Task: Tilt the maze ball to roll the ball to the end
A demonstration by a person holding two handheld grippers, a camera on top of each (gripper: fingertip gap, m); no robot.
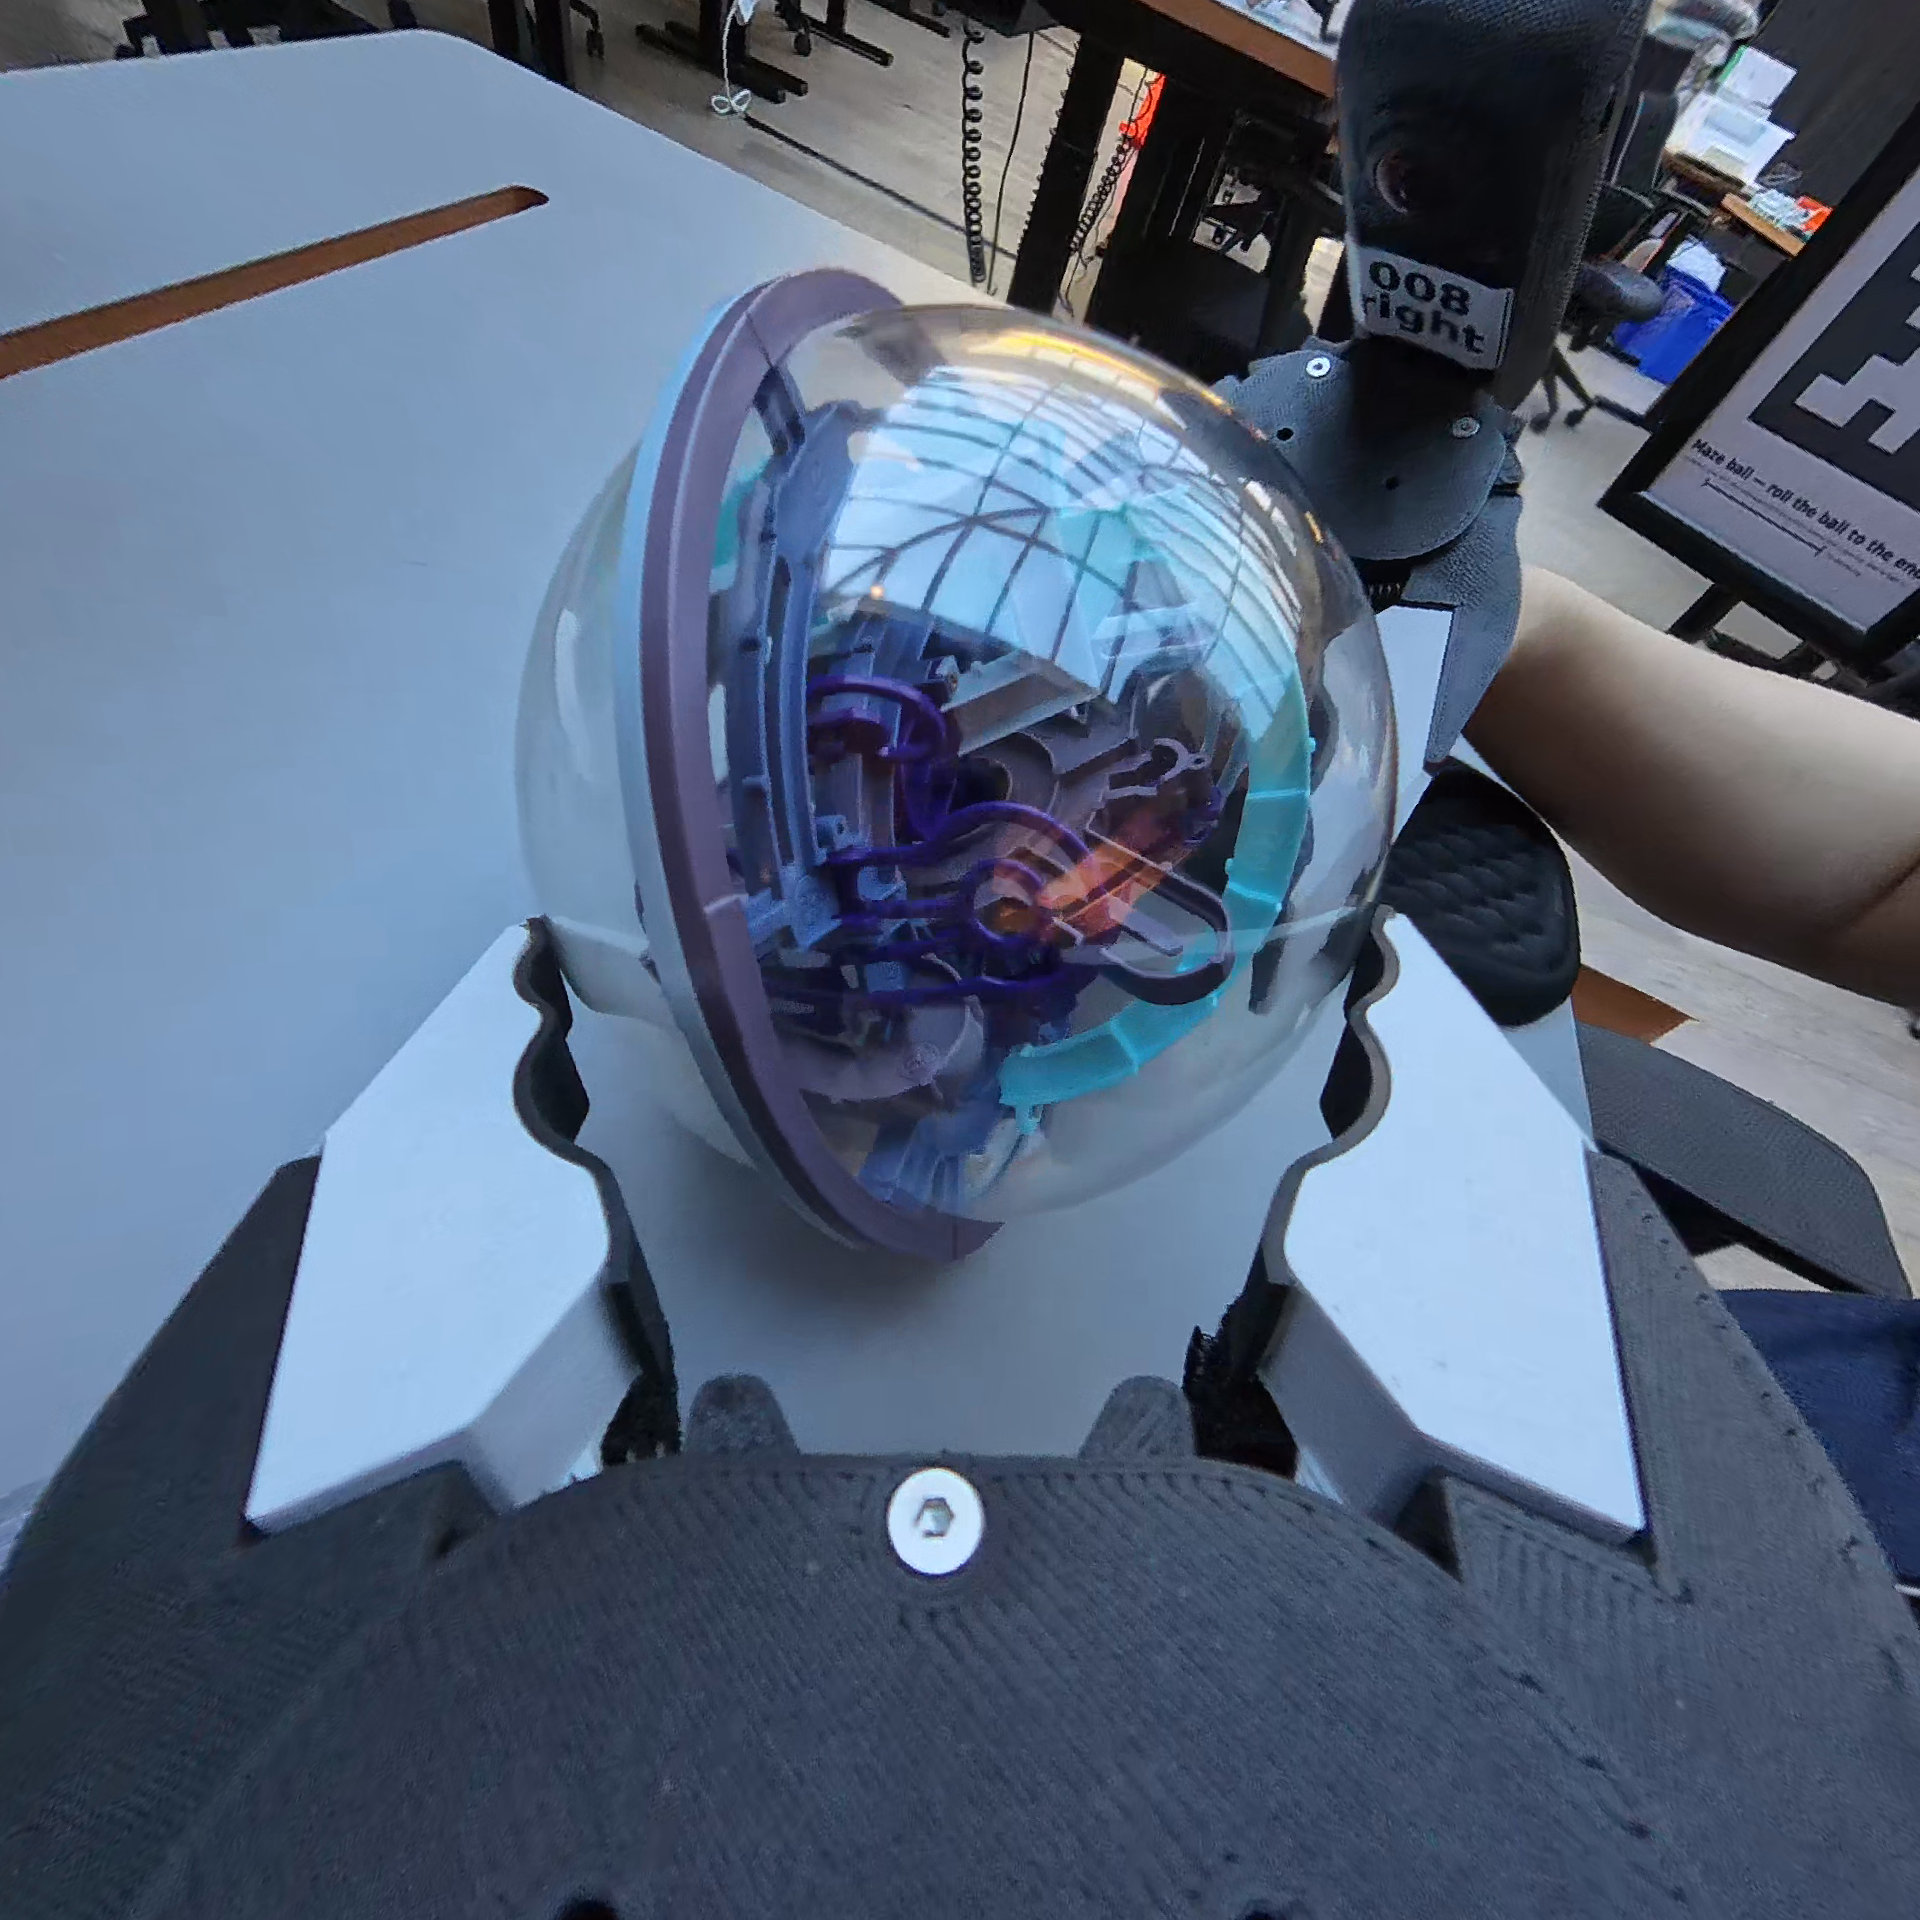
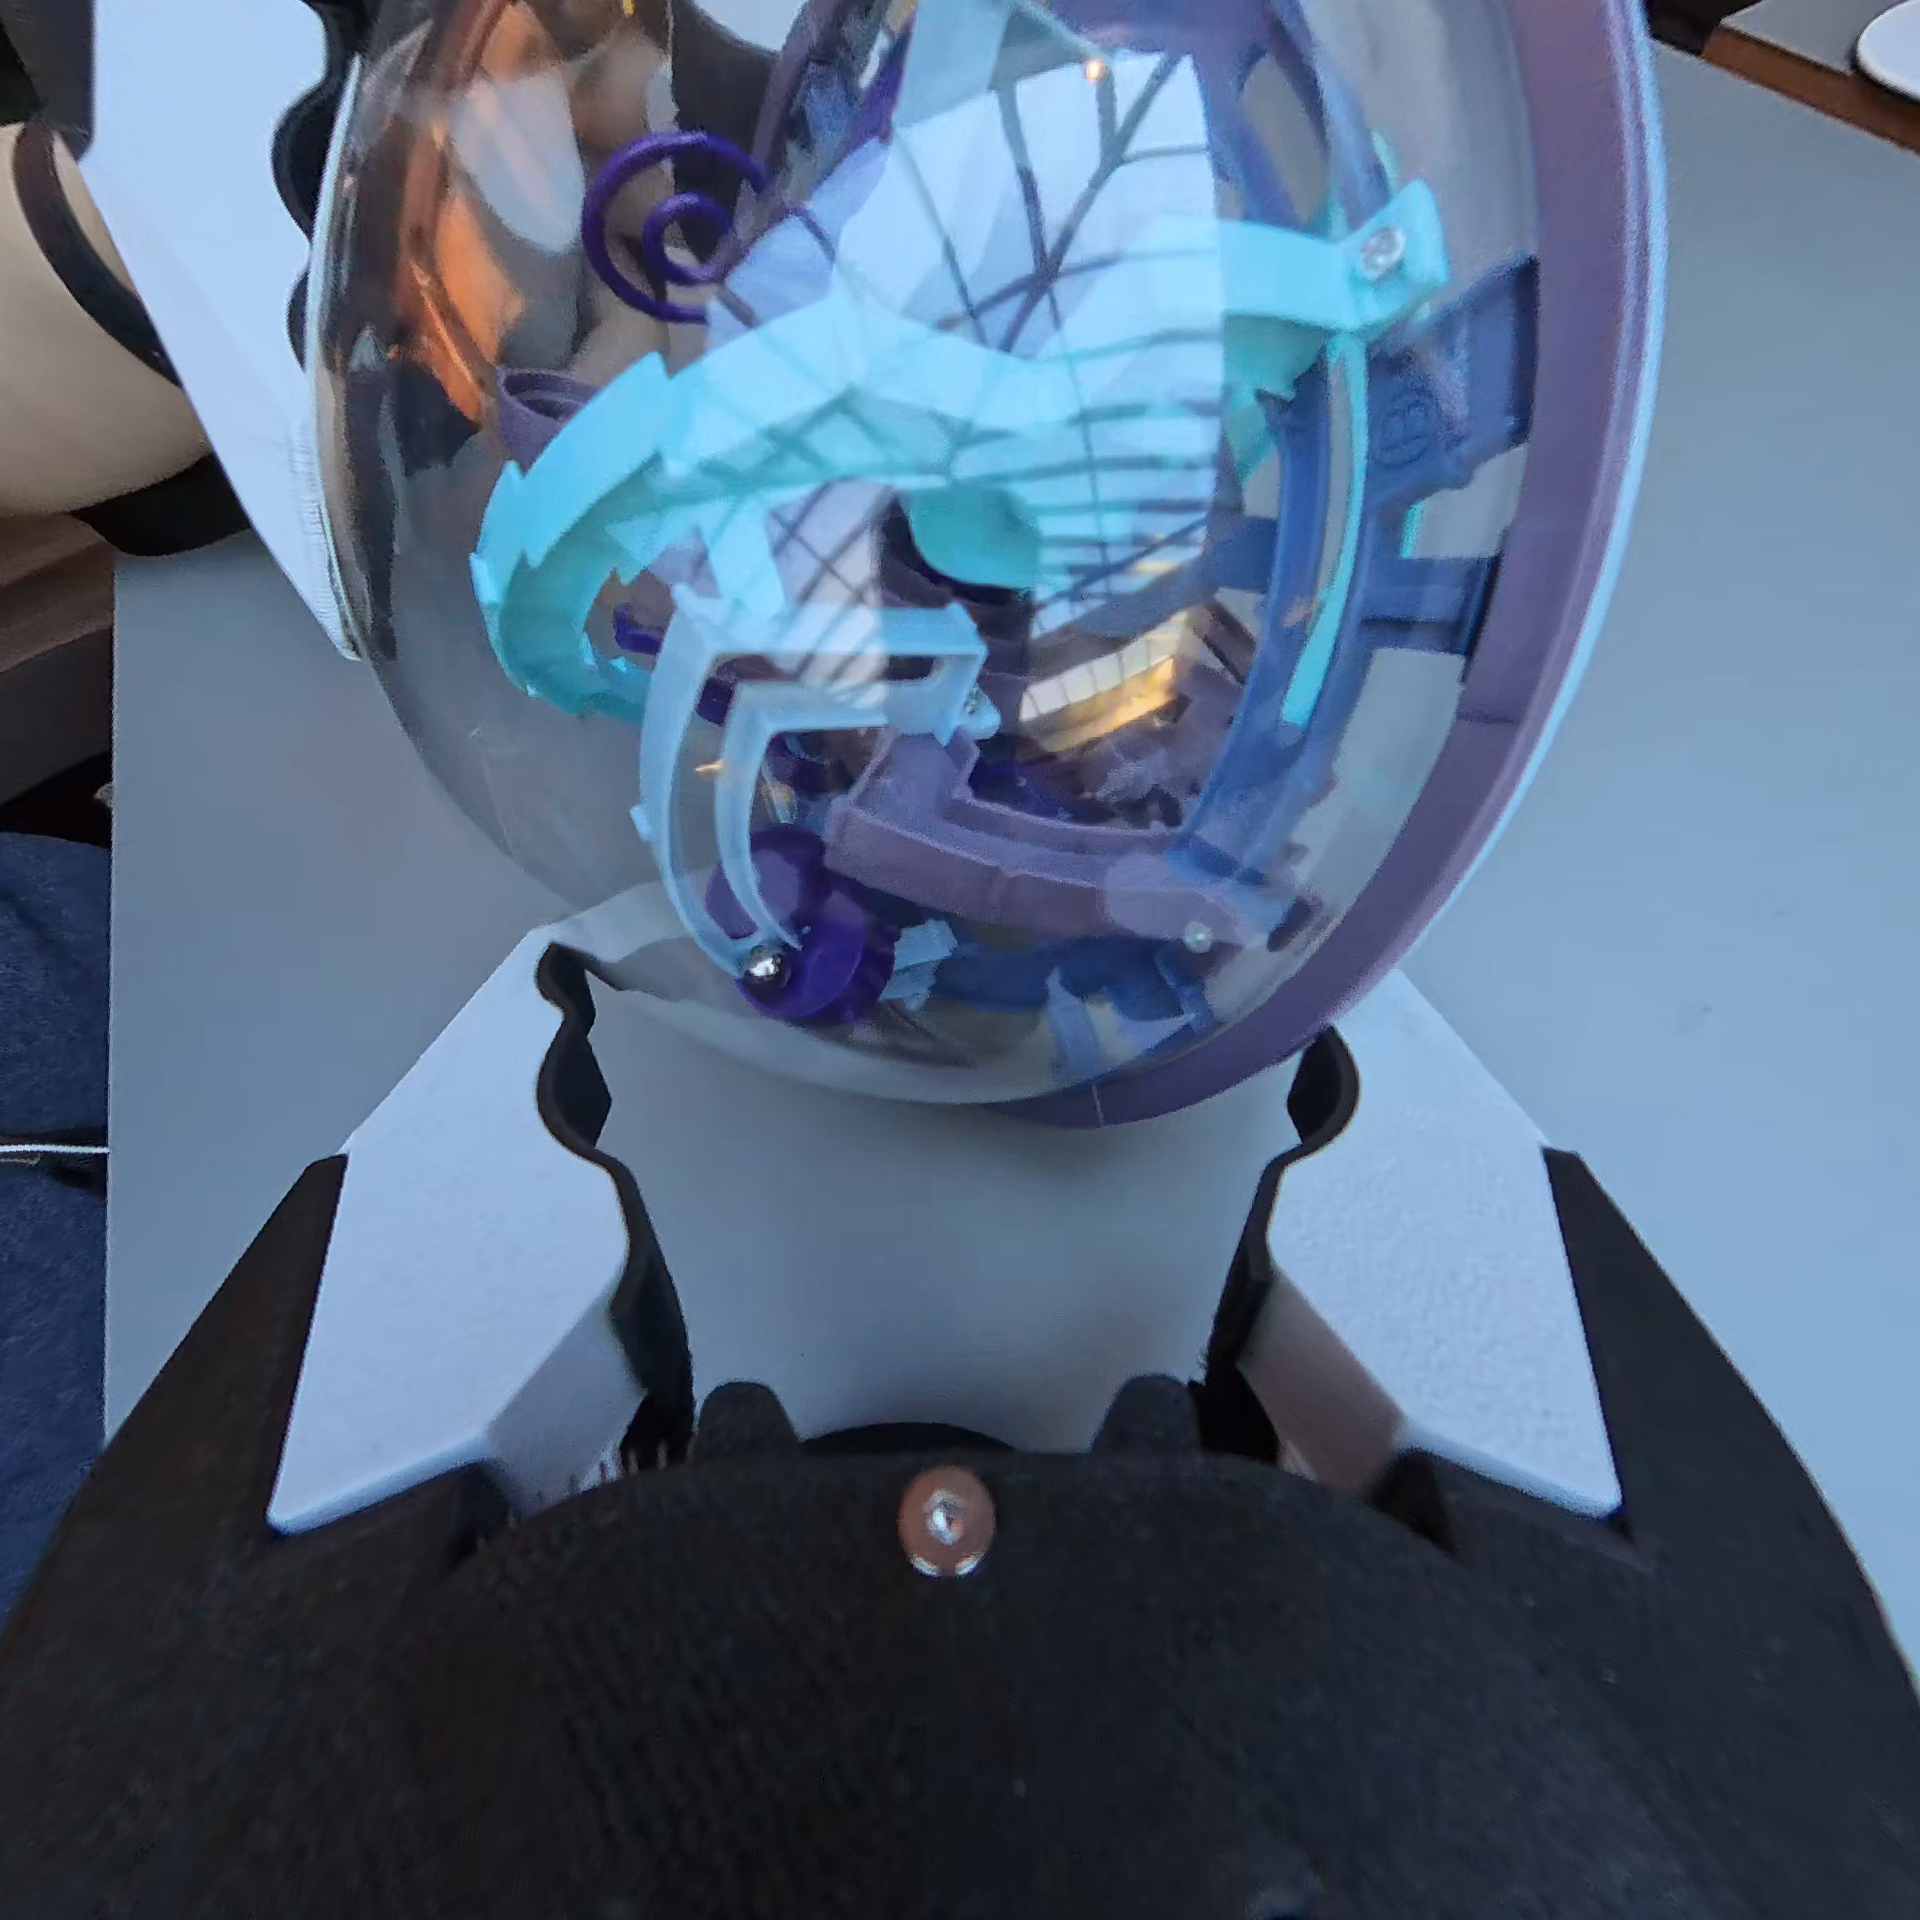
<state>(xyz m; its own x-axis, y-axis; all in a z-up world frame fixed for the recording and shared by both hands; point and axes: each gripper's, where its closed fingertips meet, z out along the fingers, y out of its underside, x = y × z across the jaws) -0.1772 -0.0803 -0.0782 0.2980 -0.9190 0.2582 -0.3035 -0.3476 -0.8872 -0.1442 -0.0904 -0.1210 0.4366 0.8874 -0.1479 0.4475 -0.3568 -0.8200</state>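
Nearest my left gripper (image 1: pixel 951 997), its jaws stand spread wide with the clear maze ball (image 1: pixel 956 769) seated between the fingertips, pressed against its lower shell. My right gripper (image 2: pixel 940 1023) is likewise spread and cradles the sphere's other side, above the white table (image 2: pixel 312 810). Inside, the small steel ball (image 2: pixel 767 968) sits low by a dark purple gear (image 2: pixel 821 935), the purple seam ring (image 1: pixel 686 727) tilted.

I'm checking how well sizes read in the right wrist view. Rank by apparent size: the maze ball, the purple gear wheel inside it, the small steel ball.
1. maze ball, fills most of the view
2. purple gear wheel
3. steel ball, smallest, touching the wheel
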